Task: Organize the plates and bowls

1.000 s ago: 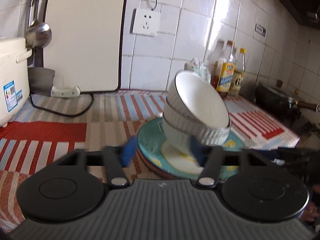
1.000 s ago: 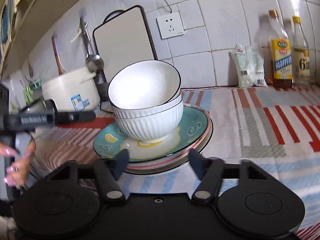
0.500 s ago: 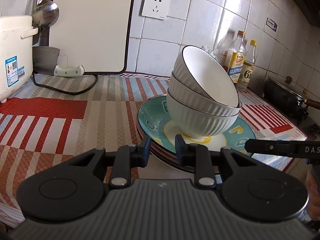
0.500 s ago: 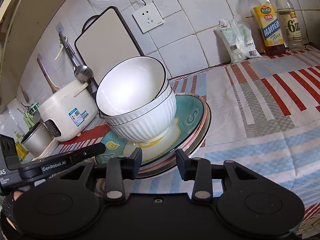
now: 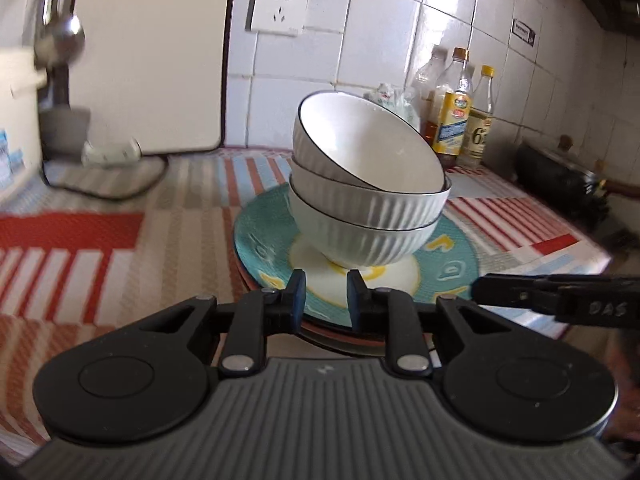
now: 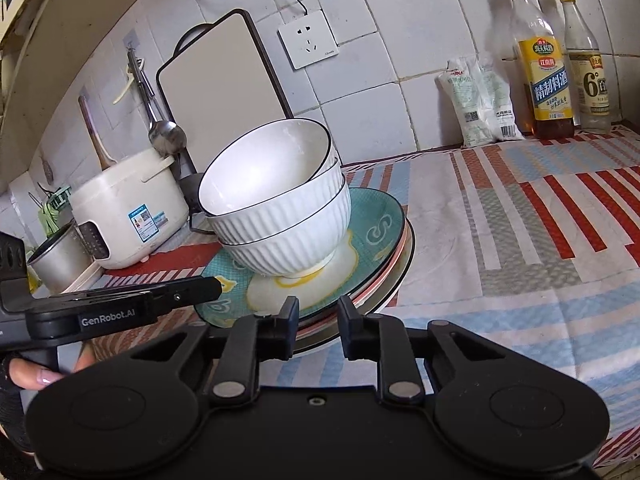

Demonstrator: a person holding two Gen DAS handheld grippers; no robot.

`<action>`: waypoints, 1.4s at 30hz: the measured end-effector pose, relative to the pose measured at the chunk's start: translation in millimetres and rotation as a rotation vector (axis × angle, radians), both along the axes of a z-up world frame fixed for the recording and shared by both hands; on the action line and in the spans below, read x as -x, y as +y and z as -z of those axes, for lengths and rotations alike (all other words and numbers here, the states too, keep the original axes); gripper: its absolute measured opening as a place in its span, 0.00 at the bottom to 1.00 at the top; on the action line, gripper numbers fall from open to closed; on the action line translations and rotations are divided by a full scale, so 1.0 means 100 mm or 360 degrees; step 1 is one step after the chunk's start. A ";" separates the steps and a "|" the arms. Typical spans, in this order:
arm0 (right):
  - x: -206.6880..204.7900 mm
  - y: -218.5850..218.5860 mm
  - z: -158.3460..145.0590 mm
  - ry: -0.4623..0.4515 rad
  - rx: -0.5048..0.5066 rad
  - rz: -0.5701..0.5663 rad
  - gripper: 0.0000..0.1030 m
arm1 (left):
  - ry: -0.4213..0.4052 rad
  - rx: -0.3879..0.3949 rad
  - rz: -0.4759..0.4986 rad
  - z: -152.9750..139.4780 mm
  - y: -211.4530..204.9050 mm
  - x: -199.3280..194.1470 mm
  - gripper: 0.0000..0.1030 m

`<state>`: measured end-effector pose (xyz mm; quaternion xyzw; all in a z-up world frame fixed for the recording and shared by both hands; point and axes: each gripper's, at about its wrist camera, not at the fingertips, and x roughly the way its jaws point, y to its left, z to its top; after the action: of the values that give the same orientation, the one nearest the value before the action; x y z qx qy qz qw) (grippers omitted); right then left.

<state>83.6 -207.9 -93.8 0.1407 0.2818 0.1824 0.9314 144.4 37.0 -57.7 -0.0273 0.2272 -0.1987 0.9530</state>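
Three ribbed white bowls point(image 5: 360, 220) are nested, the top one point(image 5: 372, 152) tilted, on a teal plate point(image 5: 260, 240) that tops a stack of plates on the striped cloth. My left gripper point(image 5: 326, 296) hovers at the stack's near rim. Its jaws are closing, a narrow gap is left, and the pads press on nothing. In the right wrist view the bowls point(image 6: 288, 232) and teal plate point(image 6: 380, 224) appear again. My right gripper point(image 6: 318, 320) is at their near rim, jaws also closing on nothing. Each gripper shows in the other's view: the left gripper's body point(image 6: 120, 304), the right gripper's body point(image 5: 552, 300).
A rice cooker point(image 6: 124, 208), a metal pot point(image 6: 60, 260) and a hanging ladle point(image 6: 166, 136) stand left. A cutting board point(image 5: 148, 60) leans on the tiled wall. Bottles point(image 6: 548, 68) and bags point(image 6: 480, 100) line the back right. A dark pan point(image 5: 560, 184) sits far right.
Both grippers' jaws have narrowed from wide apart to a small gap. The left gripper has come closer and lower toward the plate stack. The bowls and plates have not moved.
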 end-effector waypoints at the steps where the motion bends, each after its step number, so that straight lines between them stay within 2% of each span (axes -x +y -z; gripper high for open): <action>1: 0.01 0.00 0.00 -0.0014 0.0000 0.0000 0.25 | 0.0002 -0.0002 -0.0005 0.01 0.00 0.00 0.21; 4: 0.07 0.00 0.00 -0.0063 0.0026 0.0024 0.28 | -0.0009 0.0029 -0.0002 0.01 0.05 0.04 0.22; 6: 0.12 0.00 -0.01 -0.0109 0.0085 0.0046 0.31 | -0.0027 0.0026 -0.0017 -0.01 0.07 0.07 0.29; 8: 0.18 0.04 -0.03 -0.0155 0.0174 0.0062 0.43 | -0.0040 0.0009 -0.0051 -0.01 0.09 0.12 0.40; 10: 0.23 0.09 -0.03 -0.0168 0.0263 0.0074 0.49 | -0.0058 0.0010 -0.0078 -0.02 0.11 0.18 0.42; 12: 0.27 0.15 -0.06 -0.0184 0.0323 0.0094 0.50 | -0.0068 0.0003 -0.0109 -0.05 0.12 0.26 0.47; 16: 0.40 0.22 -0.22 -0.0251 0.0398 0.0138 0.69 | -0.0121 -0.0018 -0.0184 -0.19 0.13 0.49 0.58; 17: 0.46 0.23 -0.27 -0.0285 0.0423 0.0157 0.77 | -0.0150 -0.0016 -0.0201 -0.24 0.14 0.58 0.64; 18: 0.53 0.23 -0.32 -0.0319 0.0443 0.0177 0.79 | -0.0182 -0.0015 -0.0211 -0.29 0.14 0.66 0.73; 19: 0.61 0.23 -0.36 -0.0351 0.0465 0.0197 0.82 | -0.0217 -0.0017 -0.0219 -0.35 0.14 0.75 0.76; 24: 0.88 0.15 -0.59 -0.0426 0.0464 0.0273 0.84 | -0.0380 -0.0047 -0.0277 -0.62 0.11 1.14 1.00; 26: 0.94 0.09 -0.69 -0.0393 0.0411 0.0326 0.97 | -0.0406 -0.0050 -0.0299 -0.71 0.09 1.25 1.00; 27: 0.93 0.05 -0.72 -0.0323 0.0389 0.0371 1.00 | -0.0404 -0.0073 -0.0317 -0.75 0.07 1.28 1.00; 30: 0.81 0.03 -0.73 -0.0054 0.0504 0.0488 1.00 | -0.0298 -0.0167 -0.0450 -0.82 0.01 1.32 1.00; 32: 0.84 0.02 -0.75 0.0020 0.0578 0.0594 1.00 | -0.0174 -0.0237 -0.0534 -0.82 -0.01 1.33 1.00; 36: 1.18 -0.07 -0.85 -0.0085 0.0409 0.0563 1.00 | -0.0204 -0.0227 -0.0486 -0.81 -0.04 1.57 1.00; 42: 1.66 -0.02 -1.05 -0.0270 0.0386 0.0609 1.00 | -0.0266 -0.0240 -0.0584 -0.82 -0.05 1.92 1.00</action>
<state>-82.4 -209.4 11.2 0.0630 0.1907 -0.0215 0.9794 -47.2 32.1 24.0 0.0196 0.1529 -0.0061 0.9880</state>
